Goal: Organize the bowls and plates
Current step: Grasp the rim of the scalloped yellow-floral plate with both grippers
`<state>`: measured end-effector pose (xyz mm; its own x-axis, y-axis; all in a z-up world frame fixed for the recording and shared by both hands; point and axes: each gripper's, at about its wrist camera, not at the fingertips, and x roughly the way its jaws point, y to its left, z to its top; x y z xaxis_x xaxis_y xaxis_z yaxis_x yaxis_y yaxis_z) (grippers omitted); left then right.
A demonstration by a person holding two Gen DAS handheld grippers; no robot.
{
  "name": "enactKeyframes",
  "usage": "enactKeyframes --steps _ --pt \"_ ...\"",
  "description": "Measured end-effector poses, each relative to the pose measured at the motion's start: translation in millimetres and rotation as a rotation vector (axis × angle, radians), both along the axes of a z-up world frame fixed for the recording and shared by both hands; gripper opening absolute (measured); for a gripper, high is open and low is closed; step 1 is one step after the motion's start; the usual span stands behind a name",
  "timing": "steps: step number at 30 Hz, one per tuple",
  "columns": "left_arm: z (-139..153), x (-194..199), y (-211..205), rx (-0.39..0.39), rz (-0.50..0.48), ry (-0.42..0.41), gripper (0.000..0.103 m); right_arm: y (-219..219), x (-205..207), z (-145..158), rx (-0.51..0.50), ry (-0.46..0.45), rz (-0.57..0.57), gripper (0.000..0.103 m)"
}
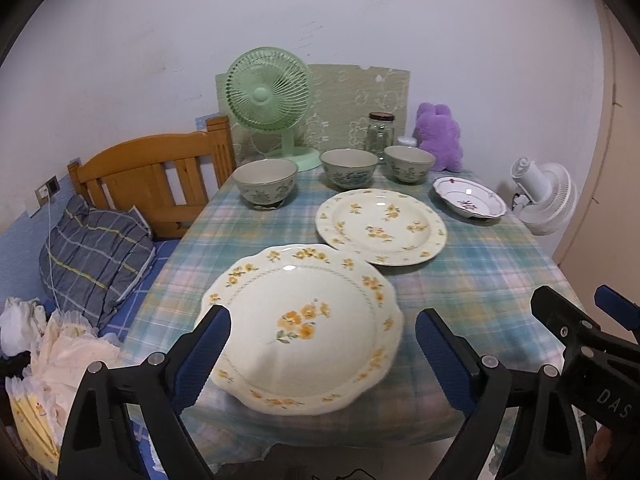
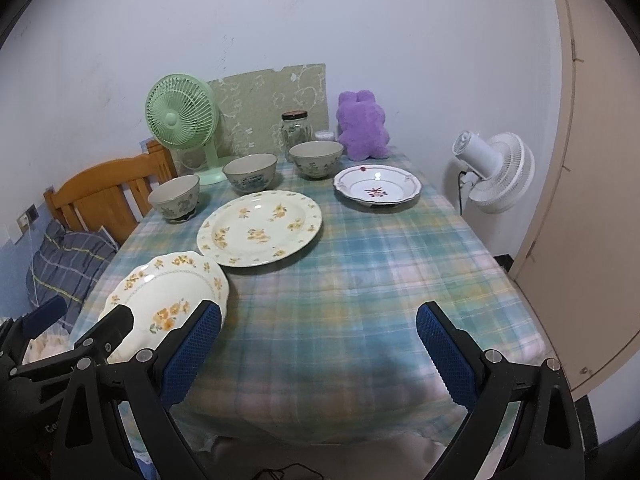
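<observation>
We see both grippers wide and empty, the left gripper over the near scalloped plate, the right gripper over bare tablecloth beside that plate

Left gripper: black plastic frame, two angled arms that spread into a V.
Left fingers: black backs with blue pads, the pad faces finely dimpled.
Left screws: round silver bolt heads at the arm joints, one pair on each side.
Right gripper: same build, black frame, blue dimpled pads on both fingers.
Right screws: silver bolt heads on each arm; small dark screws show on its outer finger from the left wrist view.
Markings: pale raised letters "DAS" on the black body of the right gripper, seen from the left wrist view.
</observation>
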<state>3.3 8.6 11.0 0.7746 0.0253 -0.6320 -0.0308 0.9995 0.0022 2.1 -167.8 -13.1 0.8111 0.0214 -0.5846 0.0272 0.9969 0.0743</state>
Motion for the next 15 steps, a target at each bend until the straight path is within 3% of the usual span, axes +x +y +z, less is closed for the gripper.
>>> enactKeyframes --steps 5,15 --pt "-5.8 18.3 17.8 0.003 0.002 0.032 0.085 21.4 16.0 -1.9 -0.002 0.019 0.023 0.097" --pt "-31.6 73.6 66.3 0.041 -0.032 0.125 0.082 80.5 68.9 -19.7 -0.005 0.098 0.009 0.092"
